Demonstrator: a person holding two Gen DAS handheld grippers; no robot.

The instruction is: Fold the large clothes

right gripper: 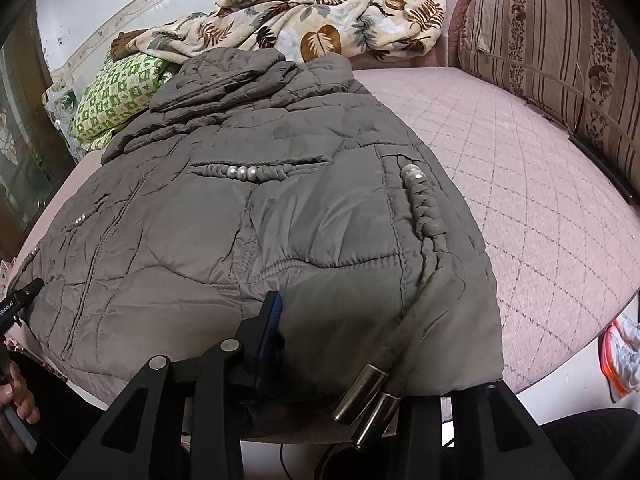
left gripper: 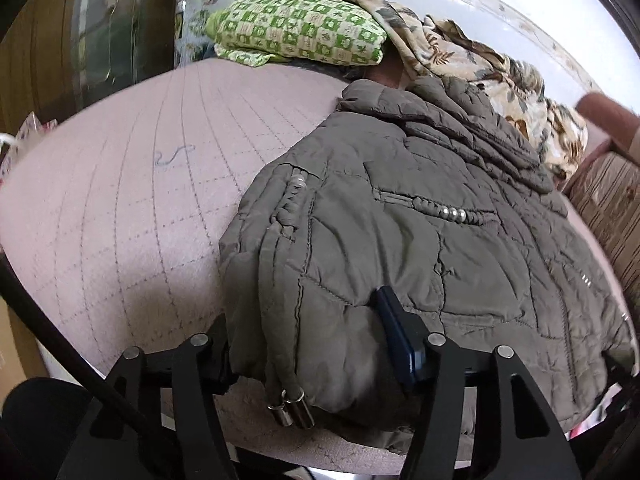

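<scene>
The grey quilted jacket (right gripper: pixel 256 216) lies spread on the pink quilted bed (right gripper: pixel 520 184), its hem at the near edge, collar toward the far edge, laid flat, probably to fold. The right gripper (right gripper: pixel 372 344) straddles the hem's corner by the metal-tipped drawcords (right gripper: pixel 372 404); its fingers (right gripper: pixel 270 320) look closed on the padding. The left gripper (left gripper: pixel 312 344) brackets hem fabric too, but whether its fingers (left gripper: pixel 396 328) pinch I cannot tell. Both tilt downward. A leaf-print blanket (right gripper: pixel 320 24) lies along the far edge.

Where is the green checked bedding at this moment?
The green checked bedding lies folded at the far end of the pink quilted bed, top centre in the left wrist view, beyond the grey padded jacket and partly under the leaf-print blanket.
</scene>
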